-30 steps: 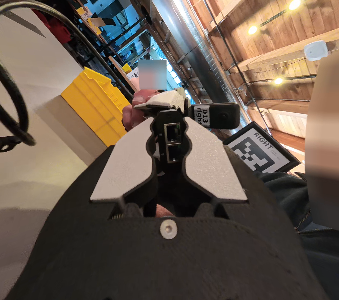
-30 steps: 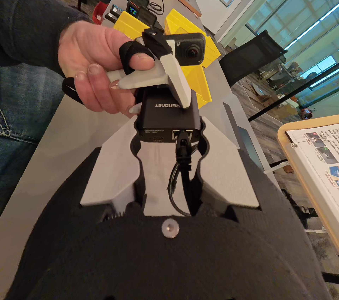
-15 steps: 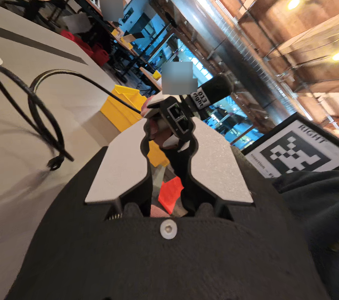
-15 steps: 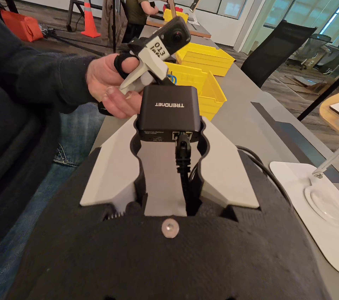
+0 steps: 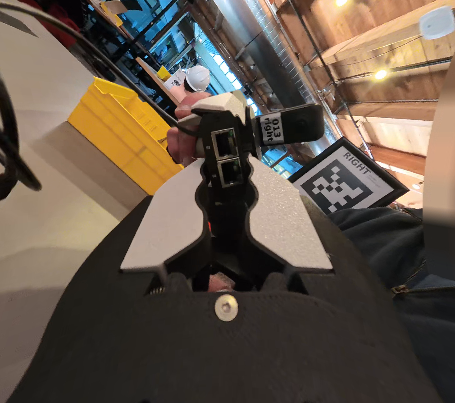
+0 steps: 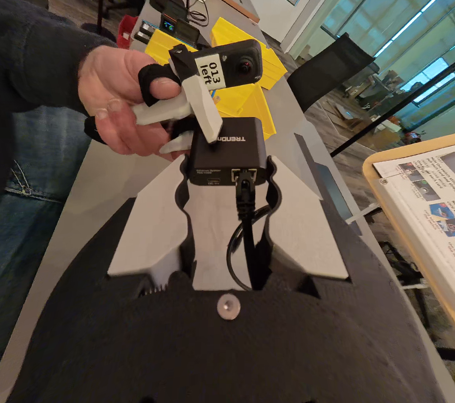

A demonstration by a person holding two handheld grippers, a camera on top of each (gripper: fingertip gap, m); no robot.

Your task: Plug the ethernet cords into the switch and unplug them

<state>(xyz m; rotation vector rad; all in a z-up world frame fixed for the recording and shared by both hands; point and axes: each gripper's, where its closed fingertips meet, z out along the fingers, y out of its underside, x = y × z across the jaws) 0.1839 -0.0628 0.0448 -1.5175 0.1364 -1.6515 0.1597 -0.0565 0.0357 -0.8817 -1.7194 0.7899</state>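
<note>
Above the grey counter (image 6: 118, 177), both tongs pinched the black switch (image 6: 229, 154) — left tongs (image 5: 226, 184) at its two empty ports, right tongs (image 6: 226, 169) beside the plugged ethernet cord (image 6: 245, 199).

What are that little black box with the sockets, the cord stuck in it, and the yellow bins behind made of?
The switch looks like matte black metal or hard plastic: smooth, rounded edges, soft sheen; I can't tell which. Its ports have shiny metal-looking rims. The ethernet cord seems rubbery black plastic, since it bends in a loop. The yellow bins look like glossy moulded plastic.
</note>
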